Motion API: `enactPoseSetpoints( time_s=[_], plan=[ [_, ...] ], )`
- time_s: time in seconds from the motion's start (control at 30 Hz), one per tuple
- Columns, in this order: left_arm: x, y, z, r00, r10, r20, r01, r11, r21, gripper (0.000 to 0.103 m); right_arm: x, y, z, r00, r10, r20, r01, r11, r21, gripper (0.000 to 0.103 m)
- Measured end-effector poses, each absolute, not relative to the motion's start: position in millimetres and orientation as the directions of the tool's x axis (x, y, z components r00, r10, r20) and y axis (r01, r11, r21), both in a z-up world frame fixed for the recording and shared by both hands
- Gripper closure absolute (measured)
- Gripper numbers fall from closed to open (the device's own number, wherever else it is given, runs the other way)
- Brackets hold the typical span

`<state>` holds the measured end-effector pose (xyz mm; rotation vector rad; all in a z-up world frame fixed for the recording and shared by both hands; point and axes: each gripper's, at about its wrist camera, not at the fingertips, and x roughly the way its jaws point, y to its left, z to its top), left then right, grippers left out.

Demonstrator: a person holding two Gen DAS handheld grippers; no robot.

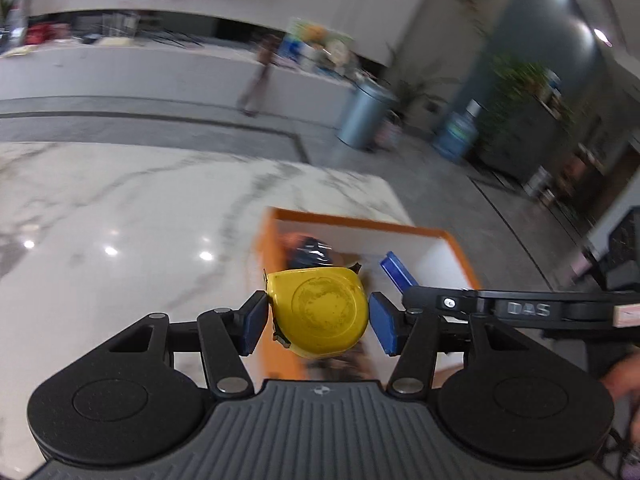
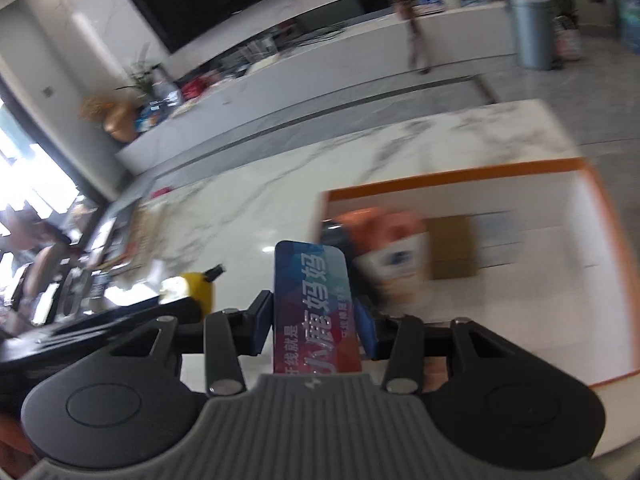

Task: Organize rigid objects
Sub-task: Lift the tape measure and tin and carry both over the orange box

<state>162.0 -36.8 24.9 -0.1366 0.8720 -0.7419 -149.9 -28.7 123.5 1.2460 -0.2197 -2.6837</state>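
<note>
My left gripper [image 1: 318,322] is shut on a yellow tape measure [image 1: 320,312] and holds it above the near edge of an orange-rimmed white box [image 1: 360,224]. My right gripper [image 2: 314,320] is shut on a flat blue box with printed characters [image 2: 312,304], held upright beside the same orange-rimmed box [image 2: 452,178]. Inside the box lies an orange and dark blue toy [image 2: 384,248], blurred, and a brown card [image 2: 452,246]. The flat blue box's tip [image 1: 398,270] and the right gripper's arm show in the left wrist view. The tape measure also shows in the right wrist view [image 2: 198,284].
The box stands on a white marble table [image 1: 120,220] near its right end. Papers and dark objects [image 2: 120,248] lie on the table's left part. Beyond are a long white counter [image 1: 120,68], a grey bin [image 1: 362,114] and plants.
</note>
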Motion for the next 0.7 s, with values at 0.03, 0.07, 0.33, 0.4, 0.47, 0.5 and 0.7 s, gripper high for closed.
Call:
enactPoseSetpoints(
  time_s=[0.03,0.07,0.33,0.4,0.47,0.5,0.7],
  plan=[
    [162.3,-50.0,23.5,0.394,-0.645,-0.655,0.548,0.737,-0.396,0.040,-150.5,-16.0,123.8,-0.636,-0.189,-0.748,0.073,-0.980,0.186,0.057],
    [162.7,-62.8,21.0,0.375,-0.644,-0.667,0.557,0.732,-0.393,0.040,-152.2,-3.0,122.0,-0.633,-0.156,-0.758,0.049,-0.986,0.162,0.057],
    [172.1,-153.9,-21.5,0.245,-0.608,-0.755,0.605,0.705,-0.371,0.040,-162.6,67.6,111.3,-0.607,0.006,-0.794,-0.069,-0.997,0.046,0.057],
    [177.1,-171.7,-34.6,0.254,-0.570,-0.781,0.568,0.742,-0.357,0.040,-167.8,75.0,108.2,-0.603,0.028,-0.797,-0.074,-0.997,0.021,0.057],
    [183.6,-188.6,-49.1,0.247,-0.546,-0.801,0.543,0.762,-0.353,0.040,-172.4,80.0,105.6,-0.599,0.040,-0.799,-0.061,-0.998,-0.005,0.057],
    [184.6,-194.5,-54.9,0.241,-0.539,-0.807,0.533,0.769,-0.354,0.040,-175.4,82.2,104.1,-0.598,0.048,-0.800,-0.064,-0.998,-0.012,0.057],
    [195.8,-217.4,-75.0,0.246,-0.469,-0.848,0.491,0.815,-0.309,0.040,-189.3,95.5,91.3,-0.558,0.161,-0.814,-0.216,-0.975,-0.045,0.057]
  ],
)
